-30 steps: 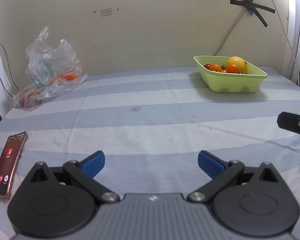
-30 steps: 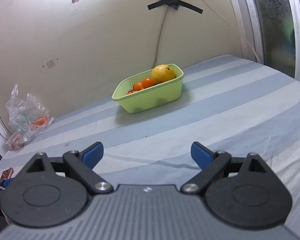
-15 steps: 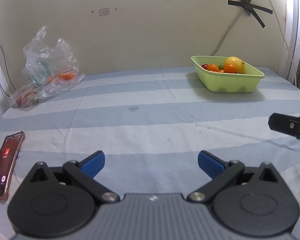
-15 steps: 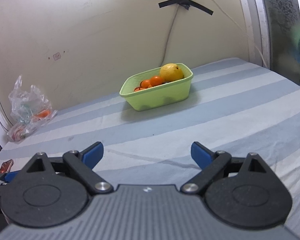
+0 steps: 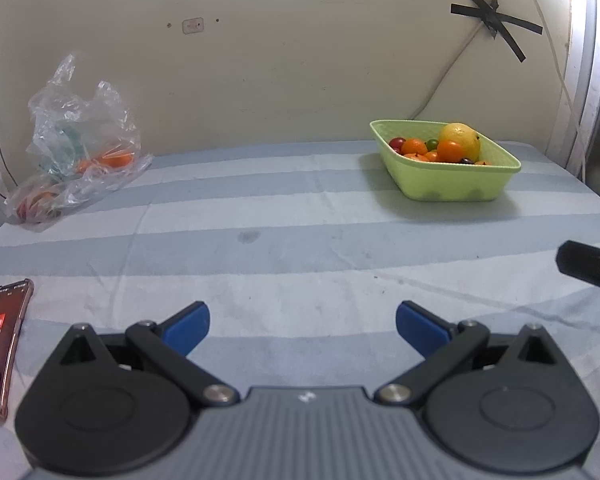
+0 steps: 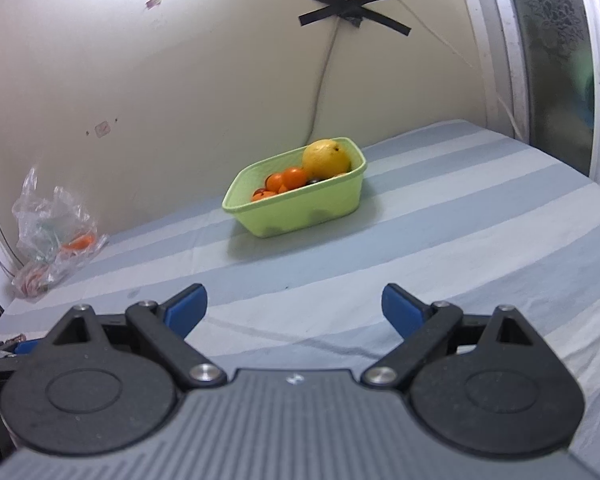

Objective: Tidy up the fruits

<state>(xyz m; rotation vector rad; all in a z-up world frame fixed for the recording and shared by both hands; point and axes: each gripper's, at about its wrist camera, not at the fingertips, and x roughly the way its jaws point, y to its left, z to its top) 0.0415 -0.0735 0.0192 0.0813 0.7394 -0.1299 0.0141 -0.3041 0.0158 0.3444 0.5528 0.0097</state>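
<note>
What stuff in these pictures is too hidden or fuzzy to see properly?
- Fruit at the bottom of the green basket, both views: the wall and top fruit cover it.
- Things in the plastic bag, both views: crinkly plastic blurs them.
- Phone, left view: screen text too small.
- Right claw, left view: cut off by the edge.

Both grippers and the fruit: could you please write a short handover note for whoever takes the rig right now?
Left gripper: open, empty, low over the striped sheet.
Right gripper: open, empty, facing the green basket.
Basket holds a large yellow fruit, oranges and smaller fruit.
Plastic bag by the wall holds more fruit, still to be sorted.
Phone lies at the left edge; avoid it.
</note>
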